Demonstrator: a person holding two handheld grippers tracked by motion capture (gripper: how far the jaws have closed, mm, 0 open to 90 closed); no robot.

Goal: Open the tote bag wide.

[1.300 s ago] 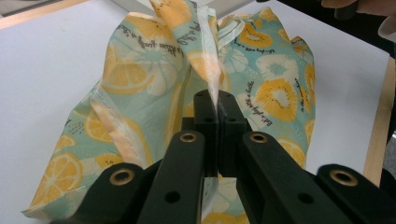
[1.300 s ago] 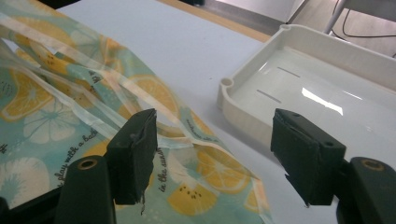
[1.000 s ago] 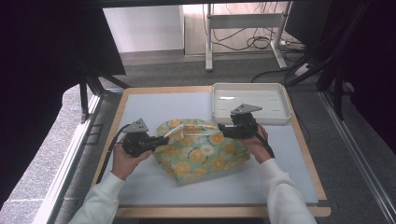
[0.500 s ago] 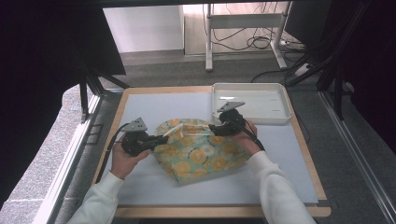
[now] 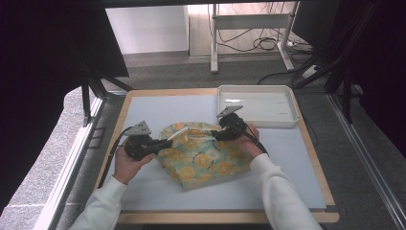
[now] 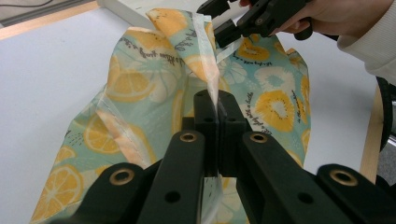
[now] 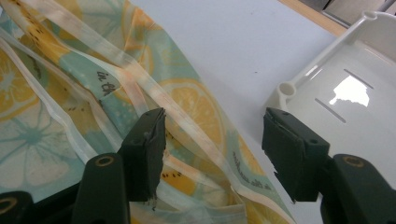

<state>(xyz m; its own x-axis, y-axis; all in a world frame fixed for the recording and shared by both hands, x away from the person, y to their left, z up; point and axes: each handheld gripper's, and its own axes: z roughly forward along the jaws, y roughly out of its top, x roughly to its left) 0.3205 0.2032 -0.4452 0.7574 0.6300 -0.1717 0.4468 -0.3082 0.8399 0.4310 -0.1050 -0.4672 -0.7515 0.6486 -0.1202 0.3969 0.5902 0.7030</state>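
A pale green cloth bag (image 5: 206, 158) printed with orange citrus slices lies crumpled on the white mat. My left gripper (image 5: 167, 141) is at the bag's left side, shut on a raised fold of its seamed edge (image 6: 212, 79). That fold stands up between the jaws (image 6: 215, 105). My right gripper (image 5: 216, 134) hovers at the bag's far right edge, jaws apart. They have just been closing, with the bag's light straps (image 7: 187, 126) lying between and beneath them, and the pads (image 7: 149, 149) do not press on the cloth. In the left gripper view the right gripper (image 6: 219, 29) points at the fold's top.
A white plastic tray (image 5: 253, 89) stands at the mat's far right corner, its rim (image 7: 286, 88) just beside my right jaw. The mat (image 5: 158, 108) sits on a wooden-edged table. Metal frame legs and cables are on the floor beyond.
My right gripper has moved left from beside the tray onto the bag's upper edge and come a little lower. The left gripper has kept still, holding the fold.
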